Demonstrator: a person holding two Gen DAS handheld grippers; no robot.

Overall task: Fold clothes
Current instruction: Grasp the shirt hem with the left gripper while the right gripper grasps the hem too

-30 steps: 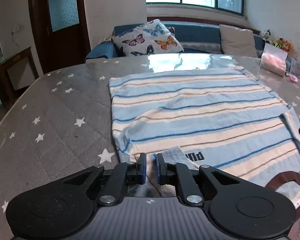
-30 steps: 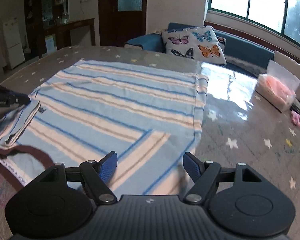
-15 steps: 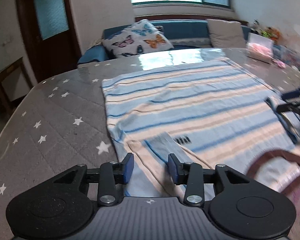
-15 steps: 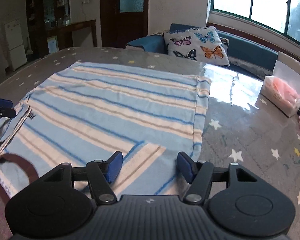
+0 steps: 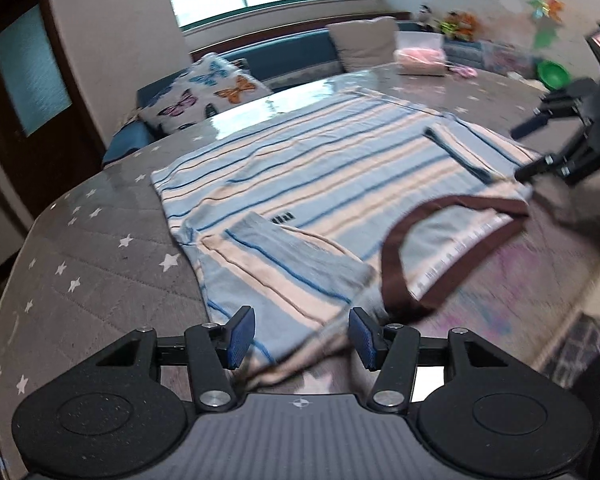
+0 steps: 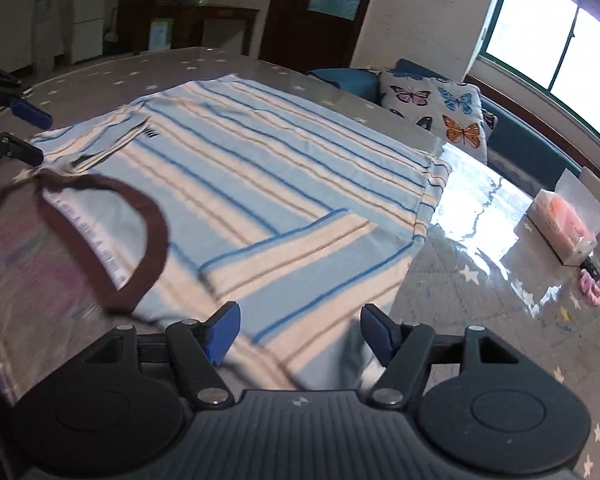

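A blue, cream and tan striped shirt [image 5: 340,168] [image 6: 280,168] lies flat on the table, its brown collar [image 5: 400,248] [image 6: 148,220] toward me. Both sleeves are folded inward over the body, the left sleeve [image 5: 284,264] and the right sleeve [image 6: 300,248]. My left gripper [image 5: 302,338] hovers over the left shoulder edge. Its jaws are opening, with cloth below them but not pinched. My right gripper [image 6: 299,334] [image 5: 540,148] is over the right shoulder edge. Its jaws are also opening and grip nothing. The left gripper [image 6: 24,132] shows at the far left of the right wrist view.
The table wears a grey quilted cover with white stars [image 5: 80,264] under glossy plastic. A clear box of pink stuff [image 6: 564,224] and a small pink item [image 6: 592,284] sit at the right. A green bowl [image 5: 554,74] is far right. A butterfly cushion [image 5: 204,96] lies on the sofa behind.
The left gripper went from nearly shut on the left sleeve to wide apart, leaving the sleeve folded on the shirt, and drew back to the shoulder. Both grippers shifted sideways and rolled.
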